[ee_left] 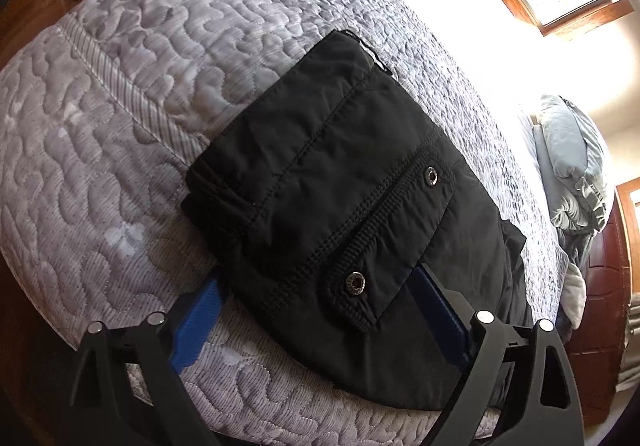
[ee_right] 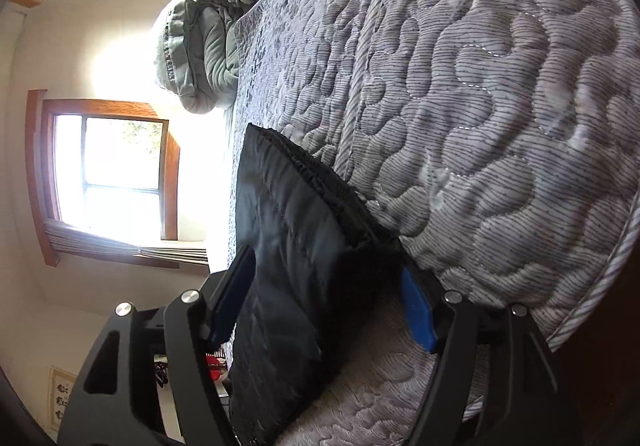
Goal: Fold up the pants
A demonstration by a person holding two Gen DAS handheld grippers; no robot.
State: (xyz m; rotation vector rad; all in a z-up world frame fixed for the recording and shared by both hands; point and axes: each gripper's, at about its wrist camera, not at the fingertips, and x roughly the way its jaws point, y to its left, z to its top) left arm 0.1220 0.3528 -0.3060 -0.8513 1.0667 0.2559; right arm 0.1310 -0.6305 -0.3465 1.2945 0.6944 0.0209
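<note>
The left gripper (ee_left: 316, 302) hangs over the near edge of the black pants (ee_left: 340, 185), jaws spread wide, and its blue pads (ee_left: 200, 310) straddle the bundle's near end without pressing it: one pad sits on bare mattress (ee_left: 120, 85) just beside the pants' side edge, the other lies against the dark cloth on the opposite side. The pants are folded into a compact block, flap pocket with two metal snaps (ee_left: 355, 283) facing up, lying flat on the quilted grey mattress close to its near edge.

Over to the right gripper (ee_right: 320, 306): jaws apart too, a corner of the pants between them. In this blurred view I can't tell whether either pad touches the cloth; nothing is clamped. The stacked folded edges of the pants show as ridged layers on the side facing open mattress.

Room to move? Plenty. Beyond the pants' far edge the mattress runs on bare, well out to its piped border, where wooden floor (ee_left: 36, 5) begins. To one side of the pants a bunched grey-green blanket (ee_left: 576, 149) is heaped at the mattress end, well apart from the bundle. A wood-framed window (ee_right: 108, 173) glares bright past the pants in the right wrist view, washing out that stretch of mattress edge.
</note>
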